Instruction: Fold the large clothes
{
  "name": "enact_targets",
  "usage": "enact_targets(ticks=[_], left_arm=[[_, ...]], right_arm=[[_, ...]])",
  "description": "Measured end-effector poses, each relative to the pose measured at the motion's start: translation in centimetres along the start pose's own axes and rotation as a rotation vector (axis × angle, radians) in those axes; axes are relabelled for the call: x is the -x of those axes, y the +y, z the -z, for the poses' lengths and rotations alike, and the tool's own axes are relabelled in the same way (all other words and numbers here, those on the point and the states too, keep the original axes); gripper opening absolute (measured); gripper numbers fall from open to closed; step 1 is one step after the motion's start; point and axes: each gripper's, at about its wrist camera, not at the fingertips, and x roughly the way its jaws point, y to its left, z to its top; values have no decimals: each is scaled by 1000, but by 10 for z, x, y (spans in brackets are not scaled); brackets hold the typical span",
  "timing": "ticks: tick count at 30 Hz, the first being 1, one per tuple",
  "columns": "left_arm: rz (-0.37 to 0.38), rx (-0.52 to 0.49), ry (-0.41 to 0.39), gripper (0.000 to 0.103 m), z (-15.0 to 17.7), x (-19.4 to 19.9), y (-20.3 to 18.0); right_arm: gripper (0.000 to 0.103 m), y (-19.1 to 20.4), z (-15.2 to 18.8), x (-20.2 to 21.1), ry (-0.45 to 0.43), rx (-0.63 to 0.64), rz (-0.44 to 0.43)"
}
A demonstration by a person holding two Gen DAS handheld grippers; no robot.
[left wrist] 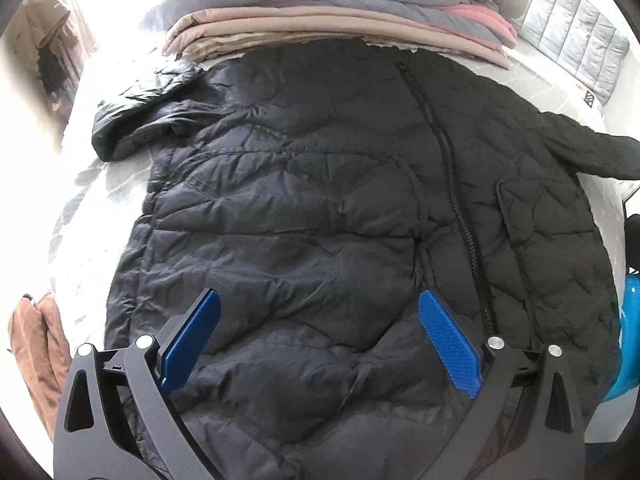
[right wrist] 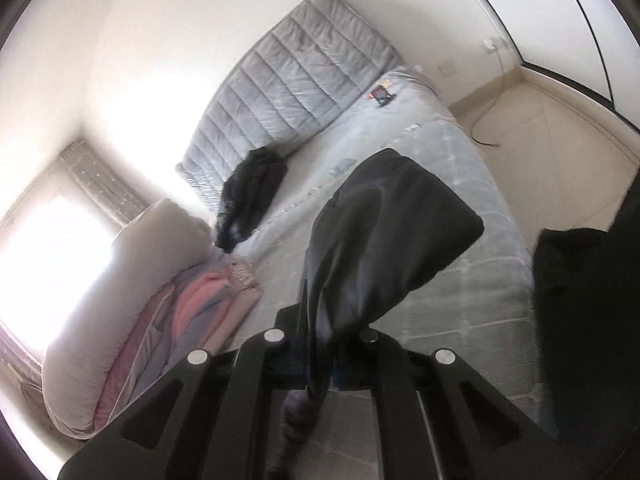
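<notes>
- A black quilted jacket [left wrist: 320, 200] lay spread front-up on the bed [left wrist: 100, 184], its zipper [left wrist: 452, 176] running down a little right of the middle in the left wrist view.
- One sleeve [left wrist: 144, 120] was bunched up at the jacket's upper left; the other sleeve [left wrist: 592, 152] stretched out toward the right edge of that view.
- The left gripper [left wrist: 318, 320] hung over the lower part of the jacket with its blue pads [left wrist: 448, 344] spread wide and nothing between them.
- The right gripper [right wrist: 320, 360] was clamped tight on a fold of dark fabric [right wrist: 384, 240], which rose lifted off the bed in front of its camera; which part of the jacket this was could not be told.
- A stack of folded clothes [left wrist: 340, 12] in beige, grey and pink sat on the bed just past the jacket's collar end, touching or nearly touching it.
- A grey quilted cover [right wrist: 296, 80] stood against the wall at the far side of the bed, with a small dark garment [right wrist: 252, 196] crumpled just in front of it.
</notes>
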Motion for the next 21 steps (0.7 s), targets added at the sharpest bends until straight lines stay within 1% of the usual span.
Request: enact_targets(ticks=[4, 6, 9, 11, 13, 14, 16, 17, 20, 21], left_arm=[[13, 56, -12, 96, 6, 11, 25], [20, 85, -15, 96, 7, 15, 37], [38, 106, -25, 96, 8, 21, 49], [44, 109, -33, 96, 8, 25, 52], [59, 112, -39, 96, 9, 29, 55], [63, 112, -41, 96, 10, 31, 56], [73, 113, -45, 96, 11, 34, 57], [76, 114, -48, 96, 12, 36, 59], [84, 117, -54, 96, 13, 40, 63], [87, 120, -54, 96, 13, 41, 64]], right_arm=[[7, 48, 8, -3, 1, 58, -57], [7, 83, 19, -5, 10, 109, -101], [7, 136, 46, -8, 38, 181, -179], [7, 174, 74, -16, 72, 223, -239], [7, 204, 97, -23, 104, 247, -282], [7, 222, 116, -30, 132, 263, -310], [7, 245, 144, -40, 174, 289, -341], [7, 260, 167, -48, 206, 309, -359], [7, 287, 218, -62, 274, 362, -388], [7, 296, 240, -68, 305, 386, -396]])
